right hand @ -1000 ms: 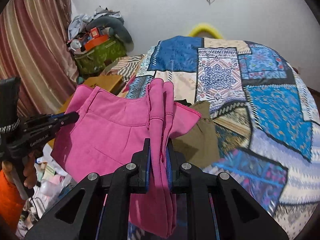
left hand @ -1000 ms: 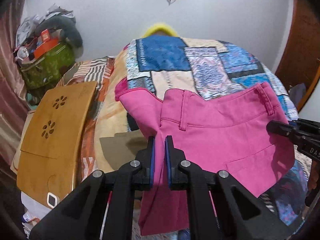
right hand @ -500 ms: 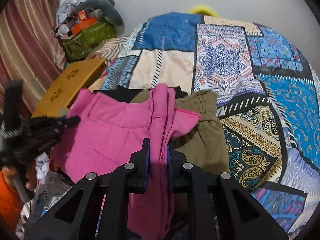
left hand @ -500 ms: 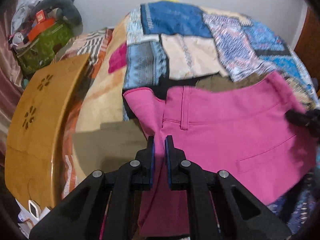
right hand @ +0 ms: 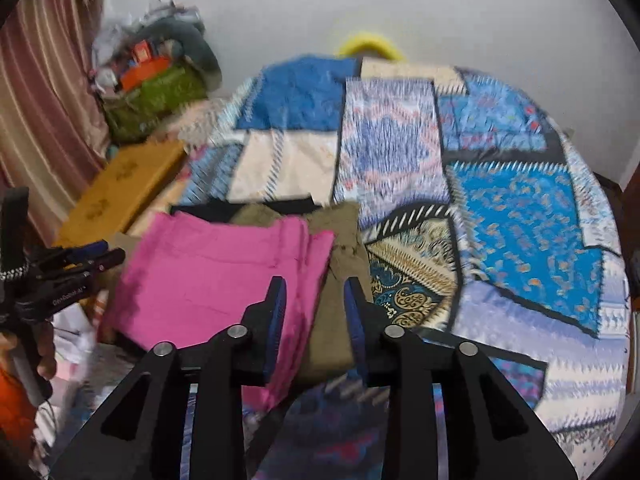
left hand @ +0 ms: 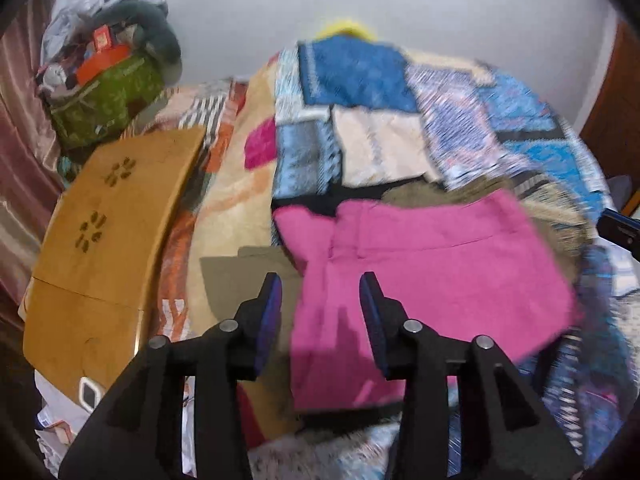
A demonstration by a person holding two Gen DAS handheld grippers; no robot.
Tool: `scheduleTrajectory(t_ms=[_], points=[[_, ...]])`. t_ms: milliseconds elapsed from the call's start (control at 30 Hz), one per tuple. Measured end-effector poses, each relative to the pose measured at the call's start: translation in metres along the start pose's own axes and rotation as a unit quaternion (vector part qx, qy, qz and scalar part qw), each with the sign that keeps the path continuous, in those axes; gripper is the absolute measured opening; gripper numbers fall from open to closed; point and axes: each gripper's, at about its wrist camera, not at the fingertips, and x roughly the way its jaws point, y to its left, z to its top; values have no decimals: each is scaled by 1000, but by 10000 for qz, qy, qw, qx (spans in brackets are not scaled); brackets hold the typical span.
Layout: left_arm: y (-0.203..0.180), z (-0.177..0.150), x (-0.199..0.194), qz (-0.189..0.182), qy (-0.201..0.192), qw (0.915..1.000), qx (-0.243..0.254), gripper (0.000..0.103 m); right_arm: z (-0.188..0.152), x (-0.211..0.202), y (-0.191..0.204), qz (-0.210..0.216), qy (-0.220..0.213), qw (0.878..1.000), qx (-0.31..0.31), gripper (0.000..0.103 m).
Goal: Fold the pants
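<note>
Pants (left hand: 432, 280), pink, lie spread just ahead of both grippers on the patchwork bedspread (right hand: 520, 216), their waistband on the far side and their long axis running toward the near bed edge, over an olive garment (right hand: 340, 280). The left gripper (left hand: 320, 300) has just been opening; its jaws stand apart with the pants' left edge below and between them, pads clear of the cloth. The right gripper (right hand: 314, 304) has likewise just been opening, jaws apart over the pants' right edge. Each gripper sits nearest its own side, so neither has the advantage. Motion blur smears the fabric, the legs' lower ends are cut off behind the fingers, and the fold count is unclear.
</note>
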Motion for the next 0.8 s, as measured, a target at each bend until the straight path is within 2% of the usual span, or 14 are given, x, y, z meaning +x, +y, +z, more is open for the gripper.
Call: scheduleTrajectory(t_ms=[167, 300, 500, 600, 733, 800], points=[[-20, -2, -89, -263, -644, 9973, 215, 43, 1, -77, 20, 273, -756, 9968, -51, 28], [-36, -13, -160, -458, -1196, 9911, 362, 43, -6, -138, 41, 536, -1337, 9895, -147, 28], [-54, -43, -269, -810, -2092, 9735, 448, 45, -37, -218, 76, 698, -2108, 9739, -480, 28], [-58, -60, -308, -814, -2431, 9655, 447, 46, -56, -248, 89, 714, -2400, 9665, -571, 28], [-65, -90, -361, -644, -3016, 9499, 505, 48, -80, -280, 104, 715, -2768, 9561, -643, 28], [-66, -103, -377, -660, -3215, 9433, 502, 54, -90, -291, 108, 705, -2887, 9523, -686, 28]])
